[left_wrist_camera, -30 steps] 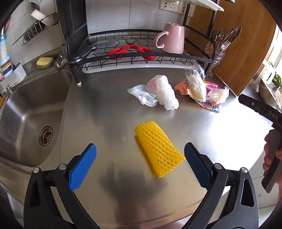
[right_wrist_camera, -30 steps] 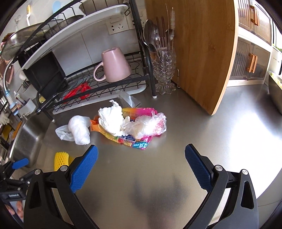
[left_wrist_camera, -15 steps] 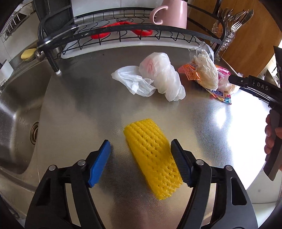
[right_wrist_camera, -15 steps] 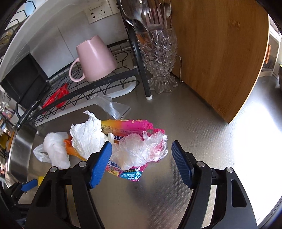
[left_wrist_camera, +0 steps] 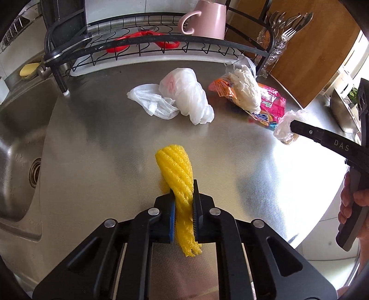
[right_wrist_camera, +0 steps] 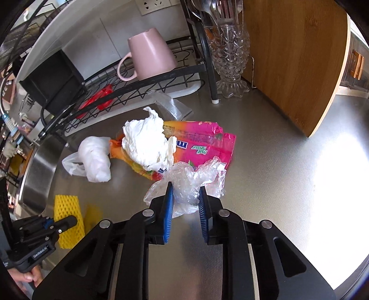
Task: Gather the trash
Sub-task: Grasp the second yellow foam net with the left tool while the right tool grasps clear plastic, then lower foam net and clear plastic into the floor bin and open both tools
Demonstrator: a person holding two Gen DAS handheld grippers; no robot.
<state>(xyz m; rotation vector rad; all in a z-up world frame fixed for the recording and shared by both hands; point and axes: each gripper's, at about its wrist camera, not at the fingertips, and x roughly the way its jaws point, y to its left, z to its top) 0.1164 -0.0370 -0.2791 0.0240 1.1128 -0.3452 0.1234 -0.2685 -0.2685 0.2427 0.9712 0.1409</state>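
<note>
Both tools now closed, left tool (left_wrist_camera: pixel 183 203) pinching yellow foam net (left_wrist_camera: pixel 177 168), right tool (right_wrist_camera: pixel 184 198) closing on clear wrap (right_wrist_camera: pixel 191 180)

On the worktop (left_wrist_camera: pixel 92 161), a foam net (left_wrist_camera: pixel 177 170) lies nearest the camera, a knotted plastic bag (left_wrist_camera: pixel 184 97) behind it and a snack wrapper (right_wrist_camera: pixel 203 143) to that bag's right, crumpled tissue (right_wrist_camera: pixel 147 143) on top. The dish rack (left_wrist_camera: pixel 150 48) stands behind, holding a mug (left_wrist_camera: pixel 207 20); the sink (left_wrist_camera: pixel 16 129) lies left.

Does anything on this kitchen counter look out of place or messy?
Yes: litter lies on the steel counter in front of the dish rack: a white plastic bag, crumpled tissue on a pink snack wrapper, clear plastic film and yellow foam netting.
</note>
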